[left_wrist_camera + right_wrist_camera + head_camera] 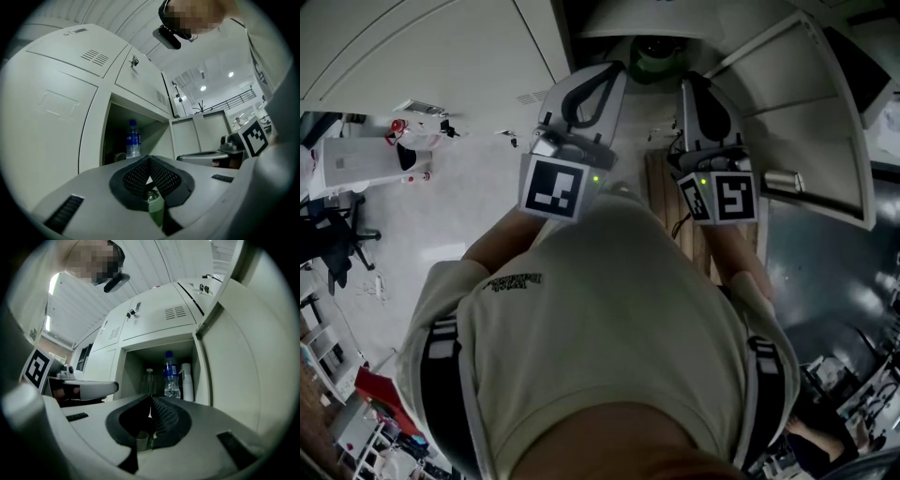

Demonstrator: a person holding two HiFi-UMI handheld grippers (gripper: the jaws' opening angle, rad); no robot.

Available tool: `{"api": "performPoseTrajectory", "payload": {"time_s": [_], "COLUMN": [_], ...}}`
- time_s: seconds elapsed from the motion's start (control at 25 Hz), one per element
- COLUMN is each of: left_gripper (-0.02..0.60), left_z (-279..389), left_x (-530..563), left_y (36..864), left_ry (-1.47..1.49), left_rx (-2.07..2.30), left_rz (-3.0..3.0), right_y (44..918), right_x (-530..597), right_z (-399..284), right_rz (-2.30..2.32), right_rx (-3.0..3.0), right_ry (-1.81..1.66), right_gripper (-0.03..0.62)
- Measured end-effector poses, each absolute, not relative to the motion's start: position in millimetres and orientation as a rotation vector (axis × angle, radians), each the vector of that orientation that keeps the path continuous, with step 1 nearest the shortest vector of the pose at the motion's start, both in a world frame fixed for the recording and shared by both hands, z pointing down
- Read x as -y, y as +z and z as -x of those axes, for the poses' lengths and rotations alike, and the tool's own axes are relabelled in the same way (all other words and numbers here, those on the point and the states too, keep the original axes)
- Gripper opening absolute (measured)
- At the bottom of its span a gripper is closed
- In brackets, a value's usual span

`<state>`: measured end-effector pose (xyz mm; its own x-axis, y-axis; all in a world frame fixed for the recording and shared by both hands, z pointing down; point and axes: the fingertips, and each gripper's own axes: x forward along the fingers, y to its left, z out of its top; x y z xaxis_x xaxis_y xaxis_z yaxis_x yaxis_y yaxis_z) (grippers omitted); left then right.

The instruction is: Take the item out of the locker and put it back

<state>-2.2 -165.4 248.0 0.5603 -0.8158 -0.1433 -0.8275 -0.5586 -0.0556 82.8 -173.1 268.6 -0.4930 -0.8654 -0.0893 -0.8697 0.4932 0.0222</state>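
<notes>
The locker compartment [126,366] stands open ahead of both grippers. Inside it stands a clear water bottle with a blue cap and label [170,376], which the left gripper view also shows [133,139]. My left gripper [149,160] is shut with nothing between its tips and hangs short of the opening. My right gripper [150,398] is shut and empty as well, level with the compartment and apart from the bottle. In the head view the left gripper [614,70] and the right gripper [689,82] are held side by side in front of the person's chest.
A white spray bottle [187,380] stands right of the water bottle and a clear bottle [149,379] left of it. The open locker door [234,357] hangs at the right. Closed locker doors [65,70] lie above and to the left.
</notes>
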Motion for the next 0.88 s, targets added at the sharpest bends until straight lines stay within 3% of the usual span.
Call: {"api": "performPoseTrajectory", "payload": {"time_s": [0.88], "left_gripper": [0.015], "left_z": [9], "left_x": [159], "left_y": [266], "left_ry": [0.044], "left_rx": [-1.437], "left_rz": [2.691], "right_y": [272], "right_x": [163], "right_z": [-79], "right_rz": [1.541], "right_rx": [-2.615], "right_ry": [0.054], "right_gripper": [0.000]}}
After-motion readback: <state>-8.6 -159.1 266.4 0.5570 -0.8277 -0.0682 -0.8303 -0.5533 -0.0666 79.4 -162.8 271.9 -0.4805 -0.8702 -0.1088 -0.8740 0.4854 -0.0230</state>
